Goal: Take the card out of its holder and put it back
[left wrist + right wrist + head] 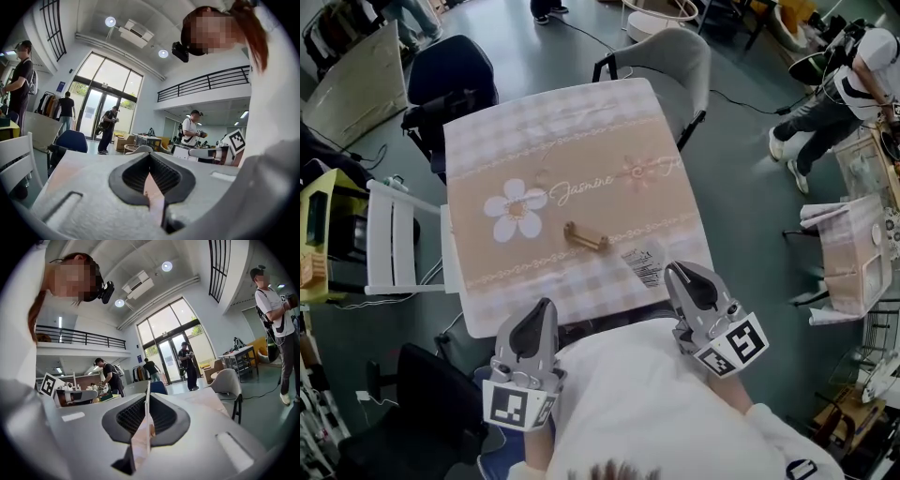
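Your left gripper (545, 309) and right gripper (677, 274) both have jaws pressed together, empty, at the table's (487, 141) near edge. The card (644, 263) lies just right of the holder (586, 236).

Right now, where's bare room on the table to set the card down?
Free: the far checked half of the tablecloth, between the Jasmine lettering and the grey chair; also the near-left strip below the flower print. Crowded: near right, where the wooden holder and card lie by the right gripper.

Tablecloth (487, 141) — beige, checked, white-flowered
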### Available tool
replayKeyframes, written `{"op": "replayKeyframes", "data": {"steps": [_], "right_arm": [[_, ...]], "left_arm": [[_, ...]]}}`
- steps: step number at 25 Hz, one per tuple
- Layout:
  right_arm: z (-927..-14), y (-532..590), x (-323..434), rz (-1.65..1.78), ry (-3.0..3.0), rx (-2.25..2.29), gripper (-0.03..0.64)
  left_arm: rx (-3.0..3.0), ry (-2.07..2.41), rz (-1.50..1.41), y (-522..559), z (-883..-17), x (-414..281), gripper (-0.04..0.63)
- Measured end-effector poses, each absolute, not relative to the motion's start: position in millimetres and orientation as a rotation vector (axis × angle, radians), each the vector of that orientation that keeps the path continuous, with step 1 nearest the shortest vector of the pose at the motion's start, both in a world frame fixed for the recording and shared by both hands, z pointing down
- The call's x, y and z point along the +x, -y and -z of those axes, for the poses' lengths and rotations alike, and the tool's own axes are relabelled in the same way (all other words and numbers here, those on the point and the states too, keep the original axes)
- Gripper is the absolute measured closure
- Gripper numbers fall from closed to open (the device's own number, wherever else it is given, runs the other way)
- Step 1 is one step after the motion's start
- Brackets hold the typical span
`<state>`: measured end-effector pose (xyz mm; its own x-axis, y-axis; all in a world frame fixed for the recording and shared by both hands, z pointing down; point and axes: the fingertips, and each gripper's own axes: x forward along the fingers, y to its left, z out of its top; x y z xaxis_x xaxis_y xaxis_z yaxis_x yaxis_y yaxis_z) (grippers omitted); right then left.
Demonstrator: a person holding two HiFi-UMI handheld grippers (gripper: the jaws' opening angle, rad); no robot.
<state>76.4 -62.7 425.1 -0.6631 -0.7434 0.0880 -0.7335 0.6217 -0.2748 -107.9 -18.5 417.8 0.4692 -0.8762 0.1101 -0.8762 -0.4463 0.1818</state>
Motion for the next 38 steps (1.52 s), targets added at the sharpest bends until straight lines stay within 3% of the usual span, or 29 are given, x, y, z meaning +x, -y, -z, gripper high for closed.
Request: {"op": "replayKeyframes", "data": {"steps": [38], "right_arm": [[-421.9,57.1,70.1,0.418,-2.804,-1.294,0.598]], "left_arm": [[2.393,1.551,0.084,11.5,-429.1,-125.5,0.592]]}}
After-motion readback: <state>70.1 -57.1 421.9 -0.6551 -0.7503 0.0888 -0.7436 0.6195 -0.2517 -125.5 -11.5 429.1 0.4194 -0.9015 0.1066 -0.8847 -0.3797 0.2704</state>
